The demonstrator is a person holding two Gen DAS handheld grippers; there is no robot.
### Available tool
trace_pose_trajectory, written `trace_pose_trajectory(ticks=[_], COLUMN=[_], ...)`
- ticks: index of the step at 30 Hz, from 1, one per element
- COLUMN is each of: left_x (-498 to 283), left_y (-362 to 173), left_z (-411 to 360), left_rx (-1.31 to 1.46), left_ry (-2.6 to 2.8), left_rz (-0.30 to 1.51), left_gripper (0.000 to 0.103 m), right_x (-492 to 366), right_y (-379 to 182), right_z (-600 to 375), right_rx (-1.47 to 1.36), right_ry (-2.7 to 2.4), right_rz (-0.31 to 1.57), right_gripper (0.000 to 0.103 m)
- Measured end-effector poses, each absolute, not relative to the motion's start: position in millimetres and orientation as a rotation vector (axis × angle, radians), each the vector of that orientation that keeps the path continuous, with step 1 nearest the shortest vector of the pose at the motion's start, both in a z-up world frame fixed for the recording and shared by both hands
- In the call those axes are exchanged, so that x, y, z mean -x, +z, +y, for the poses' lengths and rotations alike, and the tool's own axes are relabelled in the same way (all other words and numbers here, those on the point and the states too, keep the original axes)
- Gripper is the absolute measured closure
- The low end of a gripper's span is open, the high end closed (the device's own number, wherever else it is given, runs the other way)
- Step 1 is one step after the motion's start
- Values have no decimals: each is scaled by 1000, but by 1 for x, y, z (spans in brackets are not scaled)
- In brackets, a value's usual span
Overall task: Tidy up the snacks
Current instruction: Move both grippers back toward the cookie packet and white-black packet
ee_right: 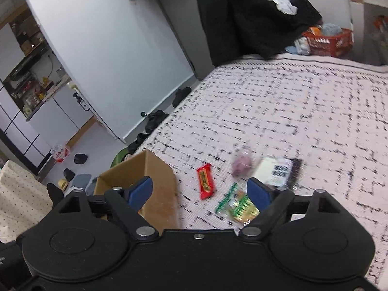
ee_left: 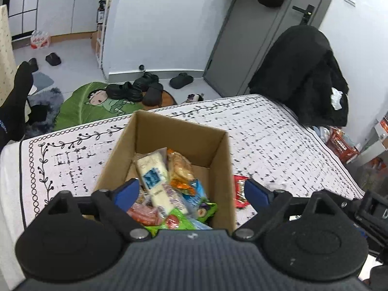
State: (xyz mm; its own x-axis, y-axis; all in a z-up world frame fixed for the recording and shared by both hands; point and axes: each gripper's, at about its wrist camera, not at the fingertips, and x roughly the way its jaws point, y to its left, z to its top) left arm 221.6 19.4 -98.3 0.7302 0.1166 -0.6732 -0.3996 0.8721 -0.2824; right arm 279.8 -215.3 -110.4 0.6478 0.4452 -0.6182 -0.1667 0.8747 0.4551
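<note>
A brown cardboard box (ee_left: 213,143) stands open on the patterned tablecloth and holds several snack packets (ee_left: 167,189). My left gripper (ee_left: 191,191) is open and empty above the box's near side. A red snack bar (ee_left: 240,190) lies just right of the box; it also shows in the right wrist view (ee_right: 205,180). My right gripper (ee_right: 200,191) is open and empty above the table, with the box (ee_right: 157,169) under its left finger. A green packet (ee_right: 238,206), a purple packet (ee_right: 241,165) and a white and black packet (ee_right: 278,171) lie loose to the right.
The white tablecloth (ee_right: 303,109) covers the table. A black coat (ee_left: 303,72) hangs over a chair at the far side. A red basket (ee_right: 327,41) sits beyond the table. Black shoes (ee_left: 135,89) and a green rug (ee_left: 80,106) are on the floor.
</note>
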Motion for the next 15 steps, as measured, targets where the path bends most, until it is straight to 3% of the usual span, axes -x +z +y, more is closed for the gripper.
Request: trace_pose_trajectory(ticks=[4, 7, 15], left_x=[-221, -220, -219], left_y=[-91, -87, -82], left_z=[5, -10, -52], left_rx=[420, 389, 322], left_ry=[275, 252, 194], left_rz=[700, 692, 679], left_gripper=[5, 0, 0], right_x=[-277, -278, -282], right_y=[-116, -123, -139], right_z=[-238, -256, -297], right_rx=[-408, -436, -467], right_ry=[318, 292, 251], right_rz=[781, 788, 801], right_gripper=[1, 0, 0])
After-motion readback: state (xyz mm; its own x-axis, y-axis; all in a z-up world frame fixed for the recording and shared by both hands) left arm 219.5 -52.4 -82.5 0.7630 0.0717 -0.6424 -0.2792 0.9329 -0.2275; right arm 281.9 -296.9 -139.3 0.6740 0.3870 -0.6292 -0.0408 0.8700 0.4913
